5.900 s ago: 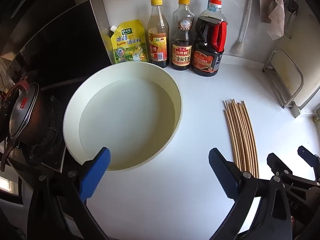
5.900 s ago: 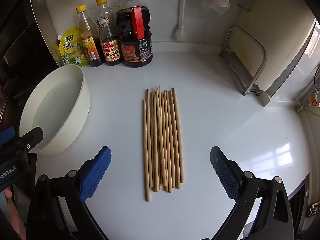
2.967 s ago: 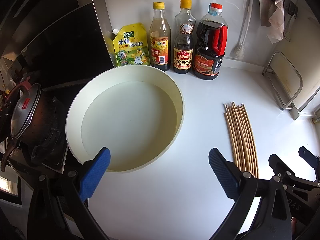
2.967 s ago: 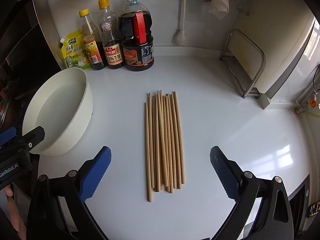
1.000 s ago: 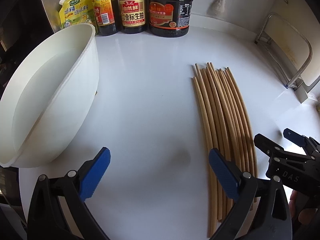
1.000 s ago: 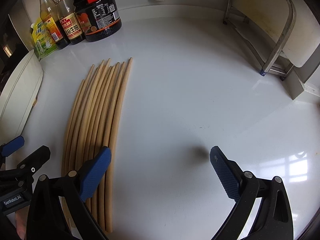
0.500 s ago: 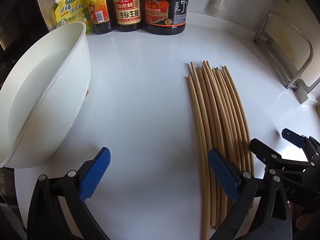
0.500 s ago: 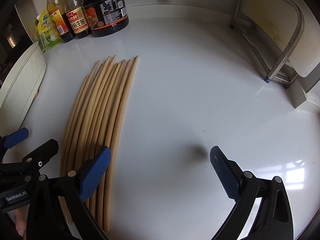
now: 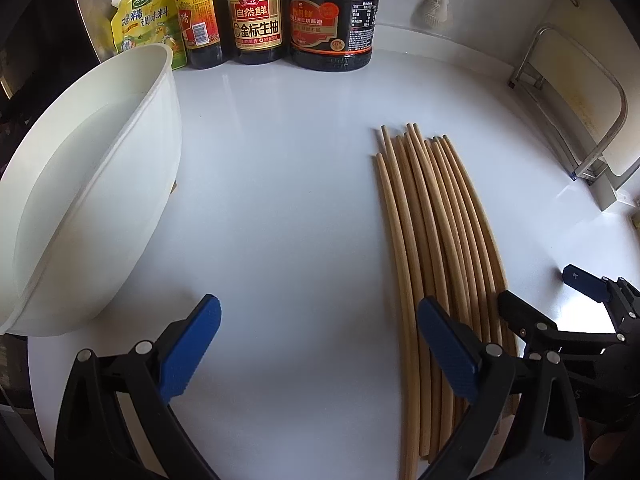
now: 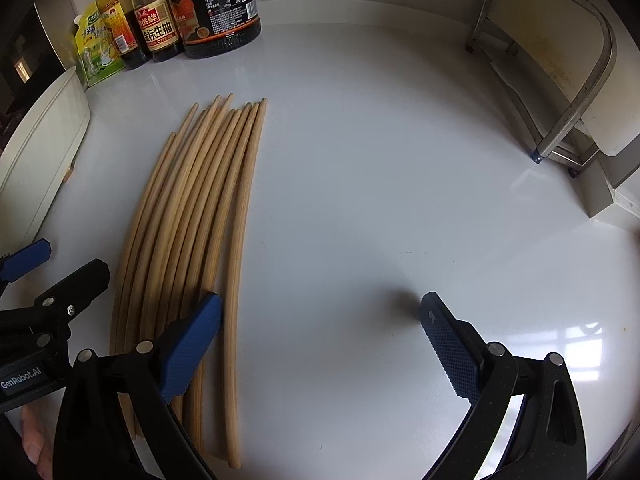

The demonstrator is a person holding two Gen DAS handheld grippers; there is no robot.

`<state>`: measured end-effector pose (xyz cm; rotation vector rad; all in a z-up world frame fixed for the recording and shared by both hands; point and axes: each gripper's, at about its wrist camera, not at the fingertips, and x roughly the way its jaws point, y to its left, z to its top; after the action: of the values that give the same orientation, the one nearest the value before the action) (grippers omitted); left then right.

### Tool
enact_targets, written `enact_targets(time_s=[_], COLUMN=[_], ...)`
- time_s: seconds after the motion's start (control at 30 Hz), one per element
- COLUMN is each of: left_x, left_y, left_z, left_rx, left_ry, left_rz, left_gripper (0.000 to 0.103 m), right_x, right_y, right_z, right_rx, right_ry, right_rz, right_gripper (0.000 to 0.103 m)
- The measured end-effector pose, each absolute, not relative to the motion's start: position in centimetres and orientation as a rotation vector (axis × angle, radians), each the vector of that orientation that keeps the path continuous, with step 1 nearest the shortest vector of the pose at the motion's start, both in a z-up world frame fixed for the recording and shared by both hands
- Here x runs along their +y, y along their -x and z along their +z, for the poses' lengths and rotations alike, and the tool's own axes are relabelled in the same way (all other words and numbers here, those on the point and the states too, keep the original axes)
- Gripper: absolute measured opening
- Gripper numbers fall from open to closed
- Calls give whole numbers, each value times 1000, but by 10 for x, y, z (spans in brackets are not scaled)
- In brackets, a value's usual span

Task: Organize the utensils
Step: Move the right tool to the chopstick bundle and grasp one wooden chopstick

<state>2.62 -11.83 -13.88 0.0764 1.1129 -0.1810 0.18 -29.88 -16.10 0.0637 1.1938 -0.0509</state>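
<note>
The chopsticks (image 9: 436, 256) are lying side by side mid-worktop (image 9: 288, 208), beside the white basin (image 9: 84, 200). Both claws, left claw (image 9: 320, 344) and right claw (image 10: 320, 340), are hovering wide, flanking the near ends. Light, stiff and roll-prone, they are probably best pinched together there.

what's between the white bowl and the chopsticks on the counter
Nothing: in the left wrist view the stretch of white counter between the white bowl and the chopsticks is bare. The open left gripper hovers over its near end.
</note>
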Motion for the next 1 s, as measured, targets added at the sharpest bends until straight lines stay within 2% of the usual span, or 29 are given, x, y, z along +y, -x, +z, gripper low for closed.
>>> enact_targets(time_s=[1.0], left_x=[-124], left_y=[-25], left_z=[-153], left_rx=[1131], left_ry=[-165], left_rz=[-121], left_gripper=[96], right_x=[-315], right_y=[3], right_z=[-161], right_rx=[1141], right_ry=[-62], right_rz=[-63], right_gripper=[94])
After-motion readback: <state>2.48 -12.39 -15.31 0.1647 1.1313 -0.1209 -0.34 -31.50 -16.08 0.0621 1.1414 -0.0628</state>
